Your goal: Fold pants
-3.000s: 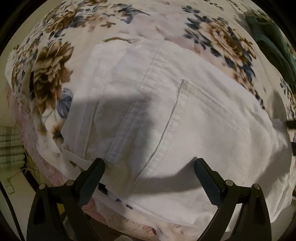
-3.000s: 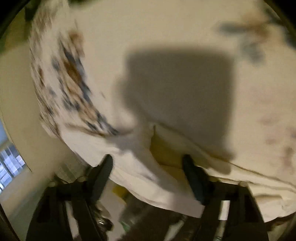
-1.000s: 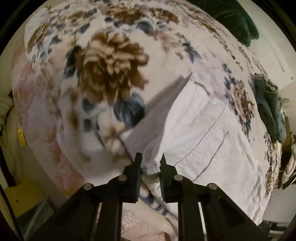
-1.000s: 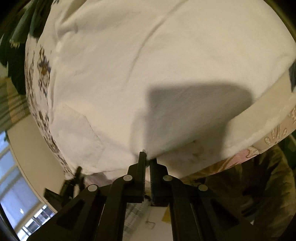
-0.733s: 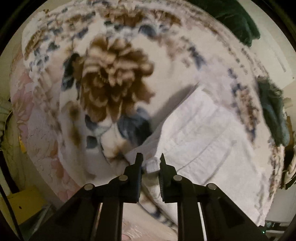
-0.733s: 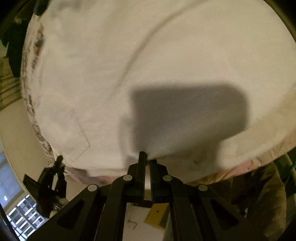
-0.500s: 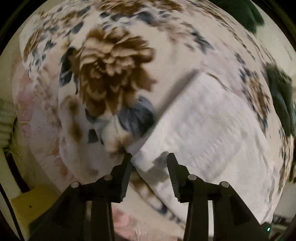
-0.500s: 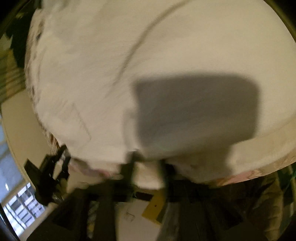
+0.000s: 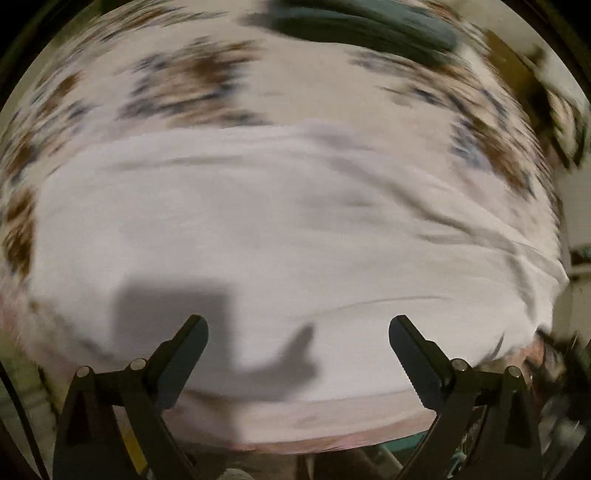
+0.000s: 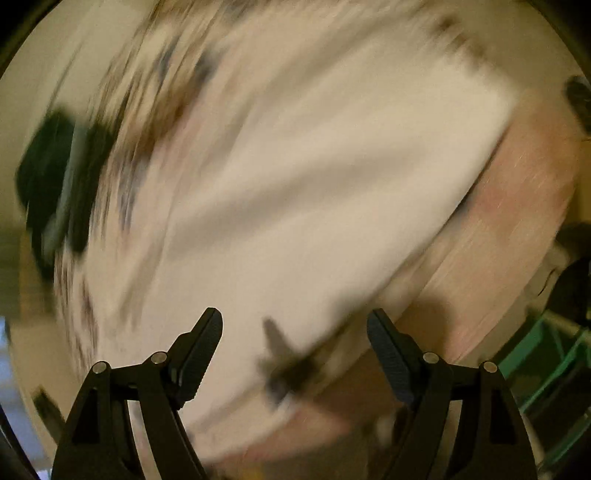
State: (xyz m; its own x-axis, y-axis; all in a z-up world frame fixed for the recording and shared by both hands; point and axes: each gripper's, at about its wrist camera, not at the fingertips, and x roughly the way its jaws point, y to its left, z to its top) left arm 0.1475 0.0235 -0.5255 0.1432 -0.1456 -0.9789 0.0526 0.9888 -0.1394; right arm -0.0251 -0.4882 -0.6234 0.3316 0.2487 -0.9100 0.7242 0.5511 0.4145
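Note:
The white pants (image 9: 295,236) lie folded into a wide band across the flowered bedspread (image 9: 207,85), blurred by motion in both views. My left gripper (image 9: 297,328) hangs above their near edge, its jaws opening wide with nothing gripped; only its shadow falls on the cloth. In the right wrist view the pants (image 10: 295,192) run slantwise from the lower left to the upper right. My right gripper (image 10: 295,325) is above their lower edge, jaws opening, nothing between the pads.
A dark green garment (image 9: 365,26) lies on the bedspread beyond the pants, and shows as a dark blur (image 10: 55,184) at the left of the right wrist view. A pink sheet edge (image 10: 498,229) borders the bed on the right; green-framed clutter (image 10: 546,347) stands below.
Both grippers let go of the pants' edge they had pinched and opened wide. Both hands swept sideways over the bed, so the folded pants now lie across the views.

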